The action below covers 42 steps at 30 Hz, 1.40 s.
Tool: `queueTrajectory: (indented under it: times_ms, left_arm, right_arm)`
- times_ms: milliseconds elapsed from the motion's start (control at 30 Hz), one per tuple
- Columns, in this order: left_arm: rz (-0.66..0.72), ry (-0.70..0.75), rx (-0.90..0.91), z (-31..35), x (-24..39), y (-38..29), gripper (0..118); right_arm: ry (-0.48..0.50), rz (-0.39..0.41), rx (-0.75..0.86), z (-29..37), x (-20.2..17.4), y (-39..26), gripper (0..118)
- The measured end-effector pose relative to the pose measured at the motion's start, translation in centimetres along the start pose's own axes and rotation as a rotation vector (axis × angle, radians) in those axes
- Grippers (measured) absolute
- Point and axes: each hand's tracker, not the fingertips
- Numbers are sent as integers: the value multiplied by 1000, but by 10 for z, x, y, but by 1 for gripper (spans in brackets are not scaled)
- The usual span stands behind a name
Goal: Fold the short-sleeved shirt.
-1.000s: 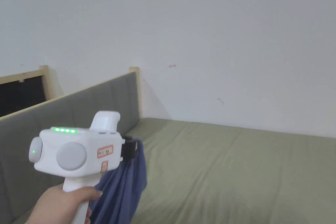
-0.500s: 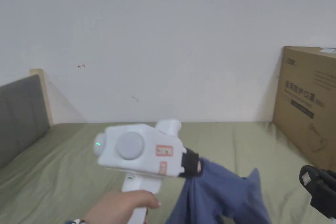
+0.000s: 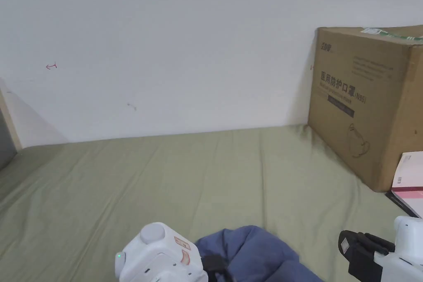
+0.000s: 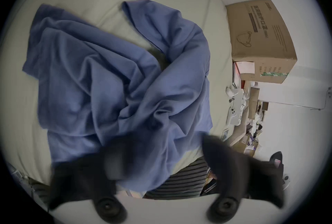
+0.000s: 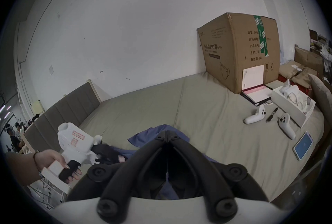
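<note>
While crumpled blue cotton short-sleeved shirt (image 4: 115,73) lies in loose heap on olive-green bed sheet (image 3: 165,179), no fold made yet. Left gripper (image 4: 159,159): jaws spread wide, cloth draped over one jaw, no pinch. Right gripper (image 5: 167,135): jaws pressed together, tips touching, blue fabric showing beneath them — whether any is caught, cannot tell. Brown cardboard box (image 3: 371,101) stands well apart at far edge of bed. Judgement: task at very start; spreading flat, sleeves in, body folds all left.
</note>
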Motion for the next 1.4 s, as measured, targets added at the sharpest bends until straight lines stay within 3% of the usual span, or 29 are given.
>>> queueTrajectory:
  times_ms: [167, 333, 500, 533, 633, 667, 733, 1033, 1067, 1200, 1333, 1367, 1400]
  left_arm:
    - [-165, -34, 151, 65, 8, -7, 116]
    - [-335, -66, 694, 151, 6, -47, 116]
    - [-540, 139, 1302, 179, -22, -112, 109]
    - [-534, 169, 1357, 178, -29, -121, 102]
    - [-539, 216, 1407, 168, -42, -138, 15]
    - [-530, 280, 1411, 163, -44, -142, 1]
    - [-500, 374, 1420, 154, -52, -145, 0]
    - [-529, 273, 1268, 171, -36, -116, 0]
    - [-514, 283, 1194, 175, -31, -99, 0]
    - [-458, 323, 567, 148, -31, -2, 0]
    - [-331, 298, 380, 96, -62, 48, 2]
    - [-292, 302, 348, 84, -69, 59, 32]
    - [-264, 330, 344, 72, -78, 61, 82]
  right_arm:
    - [15, 14, 25, -3, -10, 9, 0]
    - [1, 100, 103, 0, -19, 21, 0]
    - [26, 137, 250, 6, -34, 22, 0]
    - [27, 135, 280, 10, -42, 22, 0]
    - [6, 138, 355, 15, -52, 14, 0]
    - [-3, 140, 365, 19, -60, 16, 0]
    - [-19, 138, 375, 20, -67, 14, 0]
    - [-24, 130, 333, 14, -71, 22, 0]
    - [-23, 129, 325, 11, -65, 22, 0]
    - [-19, 114, 285, 7, -63, 20, 0]
    - [-12, 111, 241, 0, -57, 15, 0]
    - [-11, 114, 230, -1, -55, 14, 0]
    - [-12, 118, 222, -2, -54, 13, 0]
